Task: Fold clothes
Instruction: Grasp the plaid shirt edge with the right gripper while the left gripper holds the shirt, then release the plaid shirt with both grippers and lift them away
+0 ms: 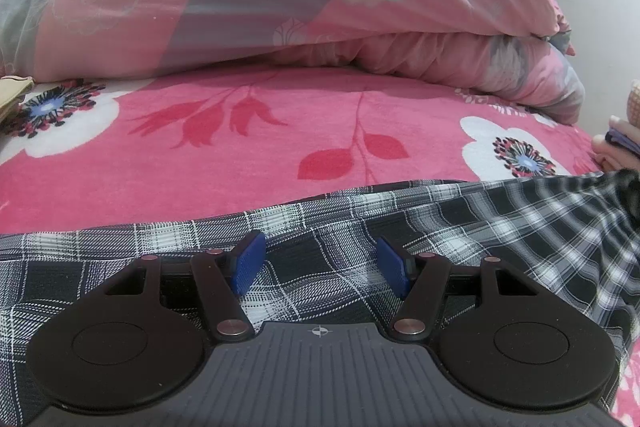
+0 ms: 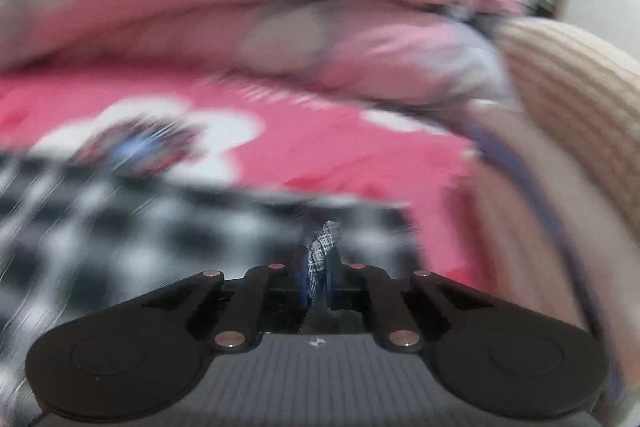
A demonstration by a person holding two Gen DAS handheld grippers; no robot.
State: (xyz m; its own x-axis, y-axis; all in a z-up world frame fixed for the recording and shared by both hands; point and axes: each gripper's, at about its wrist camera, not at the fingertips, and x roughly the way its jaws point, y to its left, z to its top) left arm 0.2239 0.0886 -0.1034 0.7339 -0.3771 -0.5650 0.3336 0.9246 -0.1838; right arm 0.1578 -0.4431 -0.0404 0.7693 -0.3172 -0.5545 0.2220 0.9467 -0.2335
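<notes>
Right gripper (image 2: 318, 267) is pinching the plaid shirt (image 1: 400, 227) at lower centre, left gripper (image 1: 320, 265) is hanging apart, so it's probably worth dragging it low and taut over the bedsheet (image 1: 240, 155).

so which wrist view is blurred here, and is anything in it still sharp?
Right wrist: heavy motion smear over the plaid garment and quilt; only the right gripper and the cloth pinched in it stay sharp. Left wrist: crisp, fisheye bowing only, left gripper open.

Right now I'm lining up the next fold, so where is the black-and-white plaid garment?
The black-and-white plaid garment lies on the pink floral bedsheet at its near edge, under the open left gripper, its right part pinched in the right gripper.
</notes>
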